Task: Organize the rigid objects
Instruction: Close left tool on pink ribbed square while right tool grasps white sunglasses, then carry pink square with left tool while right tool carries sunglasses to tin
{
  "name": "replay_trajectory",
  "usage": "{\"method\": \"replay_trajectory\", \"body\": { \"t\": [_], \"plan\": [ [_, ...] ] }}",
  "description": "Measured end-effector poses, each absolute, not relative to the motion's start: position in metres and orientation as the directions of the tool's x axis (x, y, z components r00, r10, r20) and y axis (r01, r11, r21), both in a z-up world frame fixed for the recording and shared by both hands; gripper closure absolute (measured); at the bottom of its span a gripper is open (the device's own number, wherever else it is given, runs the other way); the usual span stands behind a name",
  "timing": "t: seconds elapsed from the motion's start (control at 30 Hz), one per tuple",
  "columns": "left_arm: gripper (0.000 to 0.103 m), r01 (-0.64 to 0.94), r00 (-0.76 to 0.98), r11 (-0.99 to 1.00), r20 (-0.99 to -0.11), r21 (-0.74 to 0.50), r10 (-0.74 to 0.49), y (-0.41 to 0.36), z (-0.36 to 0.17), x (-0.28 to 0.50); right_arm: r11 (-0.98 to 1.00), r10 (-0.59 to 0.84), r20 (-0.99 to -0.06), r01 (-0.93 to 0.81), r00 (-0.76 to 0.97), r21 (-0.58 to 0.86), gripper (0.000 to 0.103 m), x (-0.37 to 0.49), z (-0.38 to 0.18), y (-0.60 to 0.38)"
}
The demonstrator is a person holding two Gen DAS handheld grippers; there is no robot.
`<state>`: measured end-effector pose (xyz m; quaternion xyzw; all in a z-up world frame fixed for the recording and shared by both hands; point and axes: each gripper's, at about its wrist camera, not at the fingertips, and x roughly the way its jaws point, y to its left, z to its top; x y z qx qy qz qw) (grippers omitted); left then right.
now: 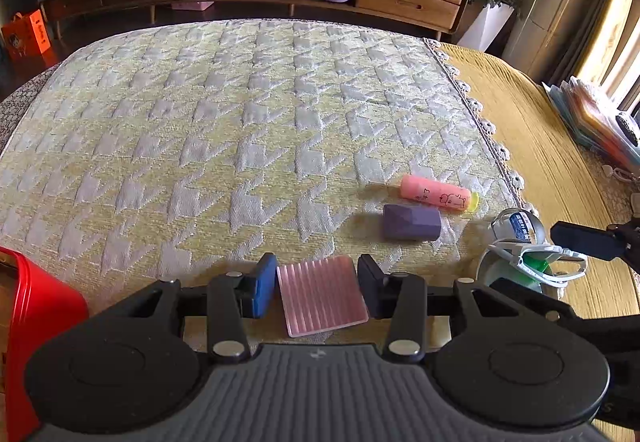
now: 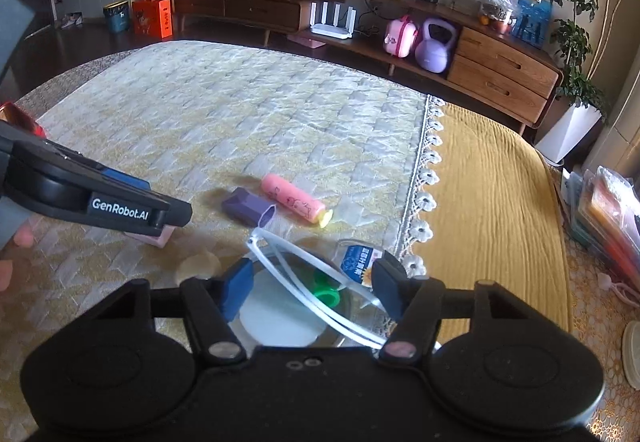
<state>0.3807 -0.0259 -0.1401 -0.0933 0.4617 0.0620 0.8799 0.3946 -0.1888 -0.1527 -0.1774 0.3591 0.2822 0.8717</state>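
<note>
- Bracketing a pink ribbed card [image 1: 322,296], the left gripper [image 1: 317,284] stands with one pad on each long edge of it; both pads look to be touching, so I read this as a clamp on the card. The card lies flat on the patterned cloth [image 1: 200,122], probably why it is taken by the edges and not from above.
- Ahead and to the right of the left gripper: a purple block [image 1: 412,222], and just beyond it a pink tube [image 1: 436,193] with a yellow cap. The two lie close together; whether they touch I cannot tell.
- A red container [image 1: 36,322] sits at the near left of the left gripper, possibly the drop-off; not confirmed.
- The right gripper [image 2: 316,294] hovers over a round metal bowl [image 2: 352,306]. A pair of white-framed glasses [image 2: 320,282] lies across the bowl, passing between the pads.
- Right jaws are partly apart; no pad is seen pressing on the frame, so nothing is gripped yet. Judgement: the jaws straddle the thin frame to pinch it.
- A small packet with a blue label [image 2: 358,260] sits just ahead of the right gripper, at the bowl's far rim.
- Risk: the thin, springy frame may slip or twist when pinched.
</note>
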Motion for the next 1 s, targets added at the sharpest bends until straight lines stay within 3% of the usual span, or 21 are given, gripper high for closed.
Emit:
{"method": "replay_trajectory", "body": {
  "t": [0.4, 0.63, 0.7, 1.0],
  "plan": [
    [0.059, -0.191, 0.57, 0.974, -0.822, -0.12, 0.01, -0.019, -0.137, 0.371, 0.797, 0.397, -0.691, -0.6, 0.604, -0.066, 0.074, 0.38, -0.135, -0.21],
    [0.059, -0.189, 0.566, 0.971, -0.824, -0.148, -0.015, -0.015, -0.127, 0.353, 0.866, 0.383, -0.663, -0.5, 0.643, 0.016, 0.076, 0.362, -0.122, -0.241],
    [0.059, -0.178, 0.57, 0.972, -0.821, -0.157, -0.028, -0.015, -0.123, 0.346, 0.88, 0.393, -0.659, -0.469, 0.641, 0.069, 0.081, 0.356, -0.117, -0.25],
    [0.059, -0.116, 0.578, 0.975, -0.811, -0.192, -0.091, -0.01, -0.093, 0.302, 0.898, 0.424, -0.66, -0.382, 0.62, 0.218, 0.081, 0.313, -0.11, -0.265]
  ]
}}
